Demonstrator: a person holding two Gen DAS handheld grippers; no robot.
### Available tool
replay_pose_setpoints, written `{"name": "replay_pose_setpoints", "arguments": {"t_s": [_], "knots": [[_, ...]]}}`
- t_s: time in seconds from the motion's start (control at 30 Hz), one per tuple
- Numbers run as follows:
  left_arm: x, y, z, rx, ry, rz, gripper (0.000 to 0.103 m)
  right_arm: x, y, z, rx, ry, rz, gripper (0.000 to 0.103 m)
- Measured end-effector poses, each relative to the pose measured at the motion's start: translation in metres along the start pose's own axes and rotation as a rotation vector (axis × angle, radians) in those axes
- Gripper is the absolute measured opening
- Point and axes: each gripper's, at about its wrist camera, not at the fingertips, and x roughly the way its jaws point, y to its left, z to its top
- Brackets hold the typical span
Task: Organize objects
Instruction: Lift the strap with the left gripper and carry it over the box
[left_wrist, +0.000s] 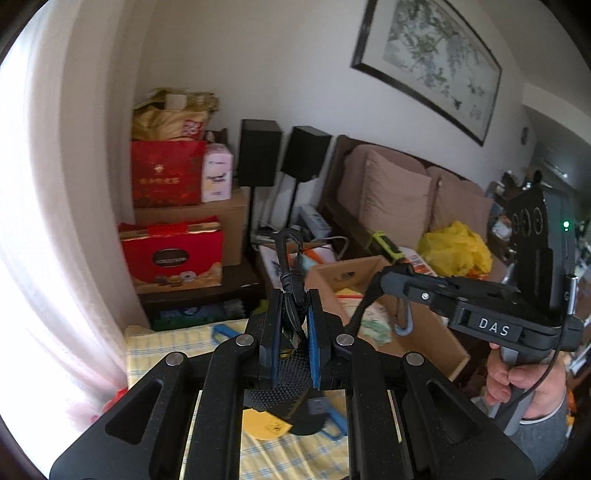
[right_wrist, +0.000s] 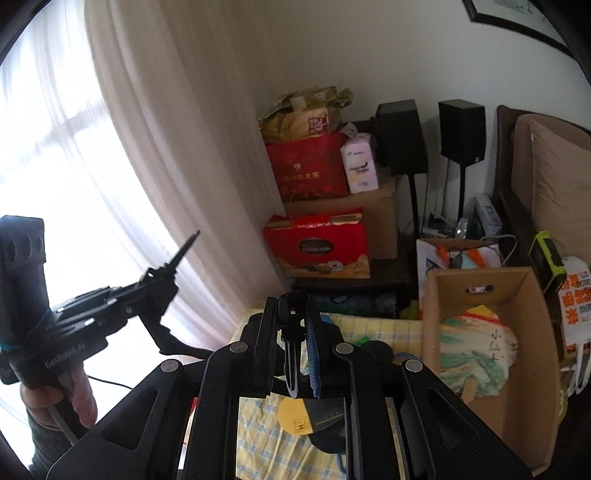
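We hold a black strap (left_wrist: 291, 291) in our left gripper (left_wrist: 295, 314), jaws pinched on it. Our right gripper (right_wrist: 293, 332) is clamped on a black clip (right_wrist: 290, 354). Below both jaws lies a checked cloth (left_wrist: 166, 347). Beyond, right of the jaws, stands an open box (right_wrist: 517, 332).

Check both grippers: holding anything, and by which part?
Left gripper is shut on a black snap-hook clip, by its lower end. Right gripper is shut on a second black clip, along its body.
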Motion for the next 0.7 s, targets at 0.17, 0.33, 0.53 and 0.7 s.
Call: {"name": "replay_pose_setpoints", "arguments": {"t_s": [0.17,0.33,0.53,0.7], "knots": [[0.003,-0.031,0.007,0.024,0.000,-0.055,0.011,-0.024,-0.009,0.005,-0.003,-0.009,-0.038,0.013],[0.013,-0.066,0.020,0.045,0.008,-0.109,0.011,-0.054,-0.027,0.007,0.017,-0.027,-0.082,0.013],[0.021,-0.111,0.037,0.074,0.010,-0.186,0.011,-0.098,-0.050,0.015,0.041,-0.077,-0.139,0.013],[0.032,-0.150,0.044,0.103,0.020,-0.244,0.011,-0.127,-0.072,0.020,0.065,-0.105,-0.184,0.013]]}}
